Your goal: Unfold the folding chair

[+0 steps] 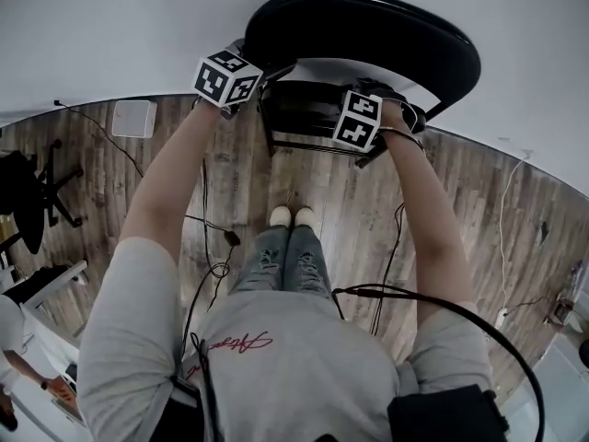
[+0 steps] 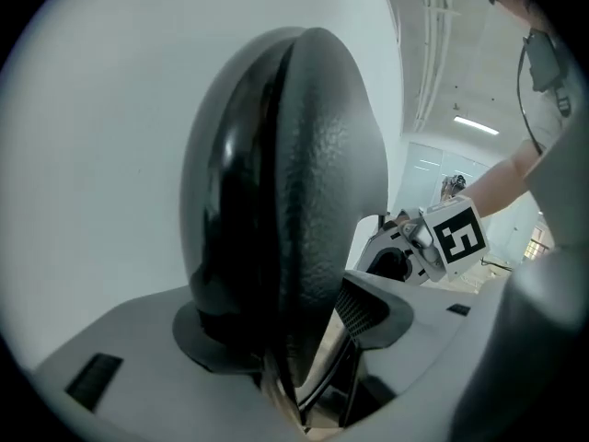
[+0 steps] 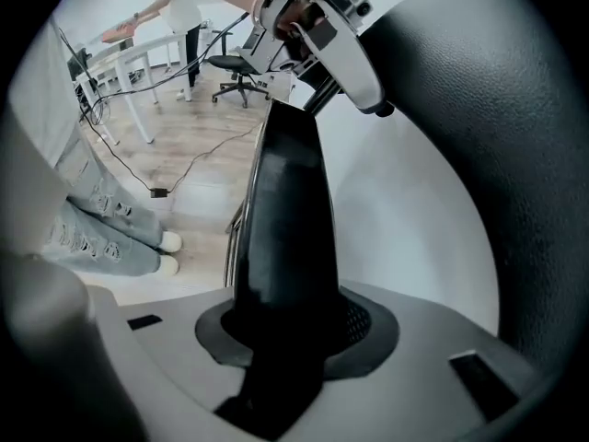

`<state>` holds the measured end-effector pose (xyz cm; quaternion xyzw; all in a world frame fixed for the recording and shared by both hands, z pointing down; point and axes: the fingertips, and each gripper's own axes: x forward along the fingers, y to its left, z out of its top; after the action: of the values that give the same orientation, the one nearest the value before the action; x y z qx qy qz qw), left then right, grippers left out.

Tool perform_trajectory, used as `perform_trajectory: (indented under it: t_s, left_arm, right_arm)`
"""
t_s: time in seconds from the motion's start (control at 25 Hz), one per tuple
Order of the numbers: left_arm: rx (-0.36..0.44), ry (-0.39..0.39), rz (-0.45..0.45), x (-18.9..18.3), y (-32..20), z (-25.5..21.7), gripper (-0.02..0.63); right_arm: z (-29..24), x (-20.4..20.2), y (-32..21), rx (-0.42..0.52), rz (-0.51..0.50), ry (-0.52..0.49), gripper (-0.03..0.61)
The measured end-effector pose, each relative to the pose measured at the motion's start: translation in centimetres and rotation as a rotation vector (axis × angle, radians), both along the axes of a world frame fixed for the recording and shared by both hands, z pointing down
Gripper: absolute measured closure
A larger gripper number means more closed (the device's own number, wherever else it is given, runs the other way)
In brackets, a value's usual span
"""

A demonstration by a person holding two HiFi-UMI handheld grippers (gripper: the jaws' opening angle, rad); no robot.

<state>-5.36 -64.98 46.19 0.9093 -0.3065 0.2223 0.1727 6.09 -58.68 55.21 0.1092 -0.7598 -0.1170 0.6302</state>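
The black folding chair (image 1: 368, 40) stands folded against a white wall, straight in front of the person. Its padded backrest (image 2: 304, 173) runs between the jaws of my left gripper (image 2: 294, 330), and both pads lie against it near its left edge. In the head view the left gripper (image 1: 241, 70) is at the backrest's upper left. My right gripper (image 3: 294, 330) is shut on the thin black seat panel (image 3: 281, 219), which stands up between its pads. The head view has the right gripper (image 1: 368, 118) at the seat (image 1: 308, 109), below the backrest.
White wall (image 1: 110, 26) is directly behind the chair. The person's shoes (image 1: 293, 216) stand on wood floor just short of it. Cables (image 1: 207, 247) trail over the floor. An office chair (image 1: 37, 187) and a desk with another person (image 1: 11, 357) are at the left.
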Motion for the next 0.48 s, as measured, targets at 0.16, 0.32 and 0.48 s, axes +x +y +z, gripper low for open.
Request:
perform_trajectory:
  t_s: [0.16,0.32,0.48]
  left_arm:
    - [0.033,0.007,0.017,0.1,0.4,0.0,0.342]
    - [0.100,0.028,0.025,0.2,1.1,0.0,0.341]
    - [0.208,0.104,-0.006,-0.2,1.2,-0.3,0.329]
  right_arm:
    - [-0.5,-0.1,1.9,0.046,0.010,-0.009,0.436]
    - [-0.8,-0.2,4.9,0.110,0.011,-0.016,0.436]
    - [-0.9,-0.2,6.5,0.143,0.016,-0.021,0.436]
